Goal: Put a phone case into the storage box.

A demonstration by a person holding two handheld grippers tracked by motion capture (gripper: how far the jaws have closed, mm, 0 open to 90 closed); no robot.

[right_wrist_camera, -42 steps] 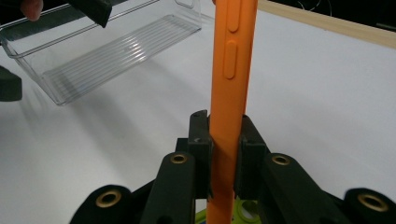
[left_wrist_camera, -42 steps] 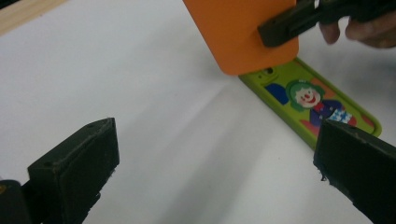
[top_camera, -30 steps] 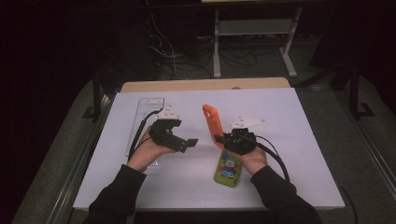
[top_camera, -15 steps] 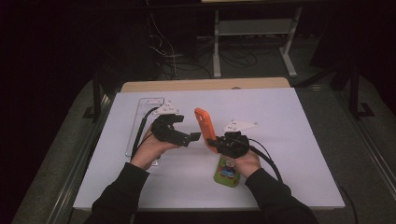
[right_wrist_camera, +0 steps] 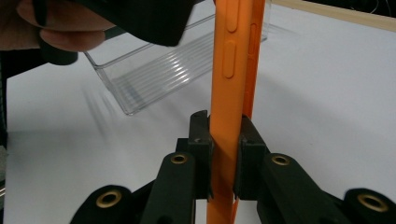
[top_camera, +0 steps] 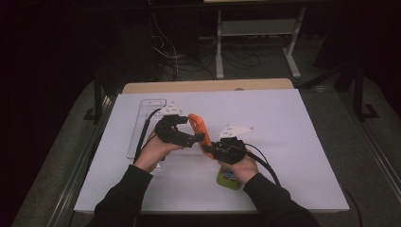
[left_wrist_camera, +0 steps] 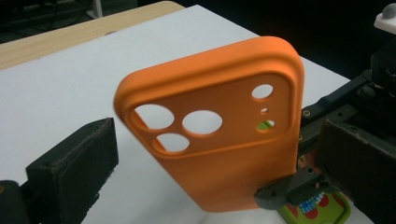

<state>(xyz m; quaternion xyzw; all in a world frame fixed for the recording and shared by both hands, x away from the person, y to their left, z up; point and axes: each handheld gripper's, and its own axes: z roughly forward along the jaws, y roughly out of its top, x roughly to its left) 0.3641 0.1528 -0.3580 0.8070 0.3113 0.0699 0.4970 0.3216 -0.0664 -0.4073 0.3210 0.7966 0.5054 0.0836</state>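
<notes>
While clamped, orange case [right_wrist_camera: 232, 93] between right gripper [right_wrist_camera: 224, 140] pads

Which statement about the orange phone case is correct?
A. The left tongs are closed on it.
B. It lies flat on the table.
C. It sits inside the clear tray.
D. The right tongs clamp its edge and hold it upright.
D: in the right gripper view the right tongs press both pads on the edge of the case, which stands upright above the table; the left tongs stand open around it.
</notes>
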